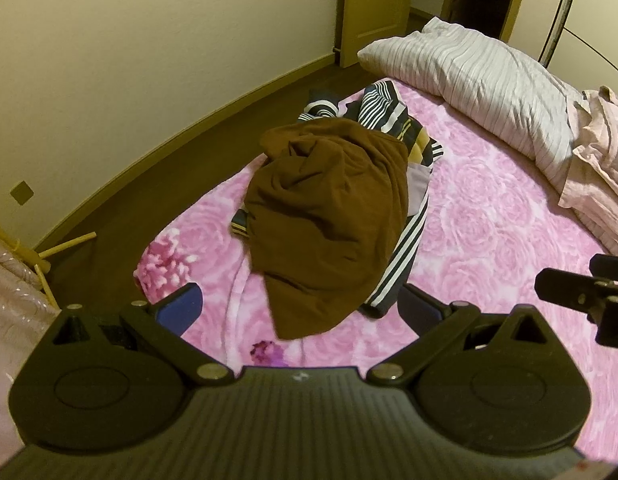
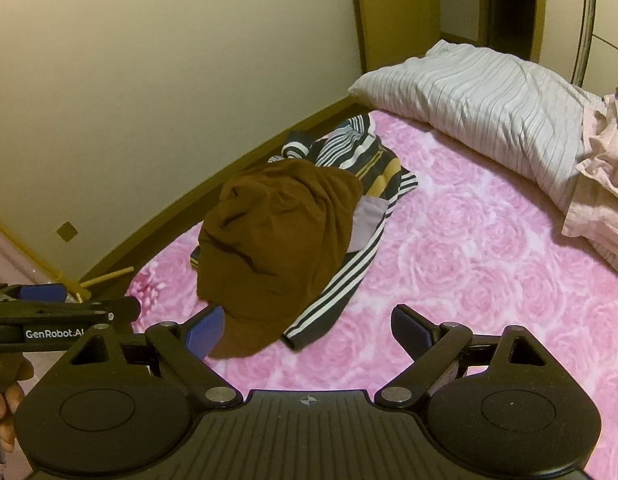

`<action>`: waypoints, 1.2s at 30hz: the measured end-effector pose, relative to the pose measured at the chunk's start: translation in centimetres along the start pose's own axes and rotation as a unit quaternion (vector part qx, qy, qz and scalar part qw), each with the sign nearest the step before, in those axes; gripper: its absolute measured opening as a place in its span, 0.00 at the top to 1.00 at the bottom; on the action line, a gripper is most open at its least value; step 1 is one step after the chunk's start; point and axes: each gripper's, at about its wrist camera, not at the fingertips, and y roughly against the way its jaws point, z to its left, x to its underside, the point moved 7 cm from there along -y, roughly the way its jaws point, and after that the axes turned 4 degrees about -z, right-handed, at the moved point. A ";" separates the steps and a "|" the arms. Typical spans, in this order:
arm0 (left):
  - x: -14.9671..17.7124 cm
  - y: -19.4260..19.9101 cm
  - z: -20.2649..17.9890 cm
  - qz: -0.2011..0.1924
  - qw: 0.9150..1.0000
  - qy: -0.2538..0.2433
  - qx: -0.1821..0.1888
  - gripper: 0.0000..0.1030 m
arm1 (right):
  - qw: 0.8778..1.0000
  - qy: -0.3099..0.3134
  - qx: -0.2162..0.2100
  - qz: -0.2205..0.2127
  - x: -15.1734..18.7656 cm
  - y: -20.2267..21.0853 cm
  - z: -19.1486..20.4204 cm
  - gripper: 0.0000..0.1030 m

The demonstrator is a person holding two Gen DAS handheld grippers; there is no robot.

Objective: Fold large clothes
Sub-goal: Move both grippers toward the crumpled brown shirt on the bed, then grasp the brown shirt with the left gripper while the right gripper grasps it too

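The left tool (image 1: pixel 299 304) and right tool (image 2: pixel 307 330) hang wide apart, holding nothing. The brown garment (image 1: pixel 329 220) sits bunched on the pink bed (image 1: pixel 489 216), on top of striped clothes (image 1: pixel 393 114). A low pinch might grab both together.

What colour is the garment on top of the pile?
Plain brown garment, lying over a striped one; clearest in the left wrist view.

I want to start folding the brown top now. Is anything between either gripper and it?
Nothing visible. The brown top lies uppermost on the pile, over the striped garment, on the pink blanket. The left gripper and right gripper are both open, just short of its near hem.
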 end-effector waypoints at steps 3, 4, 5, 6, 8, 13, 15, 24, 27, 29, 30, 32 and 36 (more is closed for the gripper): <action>0.1 0.1 -0.3 0.001 1.000 0.000 -0.004 0.01 | 1.000 0.000 -0.005 0.002 0.0 -0.2 -0.6 0.15; 0.1 0.1 -0.4 0.001 1.000 0.000 -0.005 0.01 | 1.000 0.001 -0.006 0.003 -0.1 -0.4 -0.8 0.15; 0.2 0.0 -0.3 0.002 1.000 0.001 -0.005 0.01 | 1.000 0.002 -0.007 0.003 -0.1 -0.5 -0.9 0.15; 0.2 -0.2 -0.2 0.004 1.000 0.002 -0.005 0.01 | 1.000 0.003 -0.009 0.004 -0.2 -0.6 -0.9 0.15; 0.0 -0.7 0.2 0.008 1.000 0.008 -0.003 0.01 | 1.000 0.004 -0.010 0.004 -0.3 -0.9 -1.1 0.15; -1.3 -3.2 1.5 0.016 1.000 0.010 0.007 0.01 | 1.000 0.011 -0.006 0.002 -1.0 -2.4 -1.4 0.15; -2.1 -4.7 2.0 0.013 1.000 -0.005 0.007 0.01 | 1.000 0.018 -0.001 0.005 -1.4 -3.6 -1.4 0.15; -7.3 -15.3 3.6 0.010 0.993 -0.098 0.067 0.01 | 0.997 0.073 0.008 0.020 -3.8 -12.2 0.4 0.15; -8.5 -18.9 3.1 -0.011 0.978 -0.181 0.108 0.02 | 0.994 0.105 0.002 0.024 -4.6 -16.1 1.5 0.15; -8.6 -21.1 2.9 -0.016 0.965 -0.228 0.129 0.07 | 0.992 0.124 -0.003 0.030 -5.0 -18.8 2.0 0.15; -8.6 -22.4 2.8 -0.017 0.956 -0.257 0.142 0.08 | 0.991 0.132 -0.007 0.030 -5.2 -20.3 2.3 0.15; -8.3 -24.4 2.6 -0.016 0.940 -0.297 0.166 0.13 | 0.989 0.143 -0.016 0.033 -5.3 -23.0 2.6 0.15; -6.8 -28.2 2.6 0.006 0.909 -0.363 0.206 0.24 | 0.984 0.167 -0.037 0.040 -5.3 -28.4 3.0 0.15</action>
